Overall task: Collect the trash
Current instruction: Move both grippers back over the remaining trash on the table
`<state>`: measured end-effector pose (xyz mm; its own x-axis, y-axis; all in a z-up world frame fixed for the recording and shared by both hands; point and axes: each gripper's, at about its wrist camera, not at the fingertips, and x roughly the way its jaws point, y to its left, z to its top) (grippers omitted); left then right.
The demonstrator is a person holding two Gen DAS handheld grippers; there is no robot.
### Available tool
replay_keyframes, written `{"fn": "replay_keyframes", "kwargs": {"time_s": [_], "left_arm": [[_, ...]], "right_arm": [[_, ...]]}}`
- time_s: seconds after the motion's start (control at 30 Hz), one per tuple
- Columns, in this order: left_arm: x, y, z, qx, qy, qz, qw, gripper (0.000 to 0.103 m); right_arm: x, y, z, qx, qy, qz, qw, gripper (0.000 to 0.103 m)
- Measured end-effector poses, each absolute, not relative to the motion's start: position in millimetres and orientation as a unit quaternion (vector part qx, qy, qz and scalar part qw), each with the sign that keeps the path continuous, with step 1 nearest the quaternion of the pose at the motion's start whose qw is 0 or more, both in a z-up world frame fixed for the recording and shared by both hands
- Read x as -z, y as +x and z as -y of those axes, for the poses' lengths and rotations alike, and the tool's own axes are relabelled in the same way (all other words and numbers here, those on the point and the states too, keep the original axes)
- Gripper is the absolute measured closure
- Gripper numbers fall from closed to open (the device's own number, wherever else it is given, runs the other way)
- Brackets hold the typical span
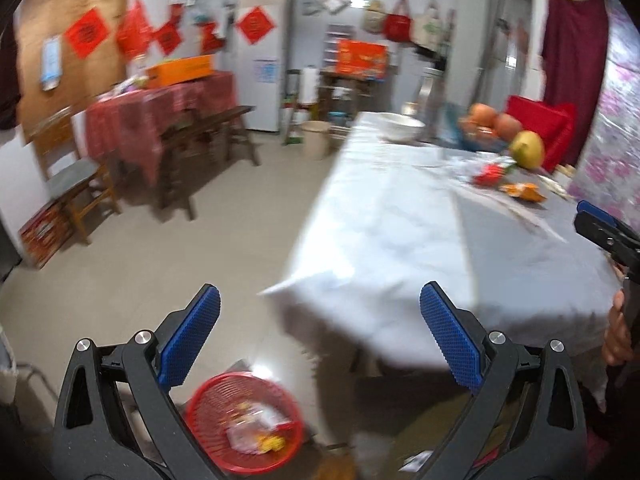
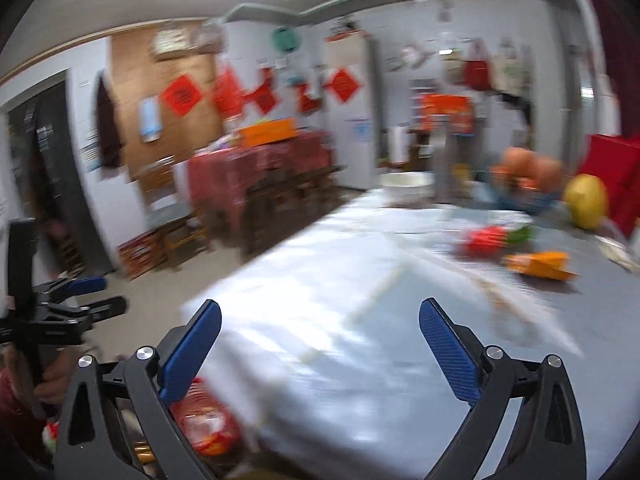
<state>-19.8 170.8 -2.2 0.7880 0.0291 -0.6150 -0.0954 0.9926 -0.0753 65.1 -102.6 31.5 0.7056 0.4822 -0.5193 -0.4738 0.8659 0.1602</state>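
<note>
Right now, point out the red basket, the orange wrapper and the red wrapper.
red basket [image 1: 208, 392]: left wrist view, left rim.
orange wrapper [image 2: 540, 265]: right wrist view, middle.
red wrapper [image 2: 486, 240]: right wrist view, middle.

I stand at the near corner of the table. On the floor below that corner, to its left, sits the trash basket, with wrappers in it. Far across the table lie two wrappers side by side, near its right edge. Behind them rests a fruit, and left of that a fruit bowl. A basin stands at the table's far end.
</note>
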Motion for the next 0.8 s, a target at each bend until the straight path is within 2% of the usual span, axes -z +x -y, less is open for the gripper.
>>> {"fn": "replay_keyframes", "kwargs": {"time_s": [0.37, 0.8], "left_arm": [[13.8, 135.1, -42.0, 0.092, -0.05, -0.37, 0.923, 0.007], [26.4, 302.2, 29.9, 0.147, -0.059, -0.421, 0.893, 0.007]], "right_arm": [[18.7, 139.6, 235.3, -0.101, 0.051, -0.319, 0.941, 0.006], [55.0, 227.5, 300.6, -0.07, 0.123, -0.372, 0.917, 0.006]]}}
